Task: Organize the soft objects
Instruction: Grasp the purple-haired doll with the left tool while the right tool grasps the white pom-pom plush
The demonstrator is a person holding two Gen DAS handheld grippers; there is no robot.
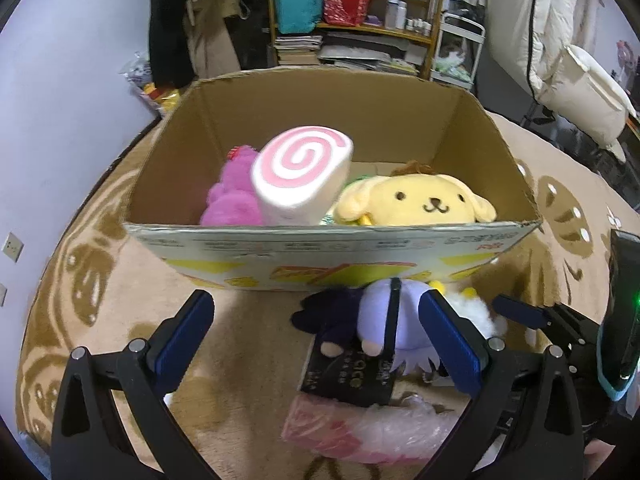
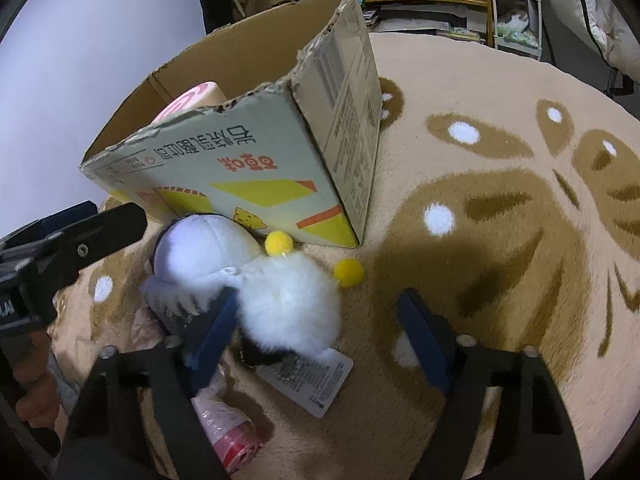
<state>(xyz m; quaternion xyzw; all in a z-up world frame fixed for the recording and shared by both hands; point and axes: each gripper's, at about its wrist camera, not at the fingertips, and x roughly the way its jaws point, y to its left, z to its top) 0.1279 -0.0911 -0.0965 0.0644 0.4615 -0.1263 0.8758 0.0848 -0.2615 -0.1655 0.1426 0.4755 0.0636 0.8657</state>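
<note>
you had the cardboard box set open-topped on the rug, with the swirl cushion, pink plush and yellow dog plush already inside. the white fluffy toy and lavender plush lay just outside its front wall. your right gripper was wide open around the white one, holding nothing; your left gripper also gaped empty.

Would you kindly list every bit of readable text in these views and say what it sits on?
"ace", partly legible: black card under the lilac plush.
Large Chinese characters, upside down, not reliably readable: cardboard box.
Fine print on the box side panel: too small.
White hang tag: too small.
</note>
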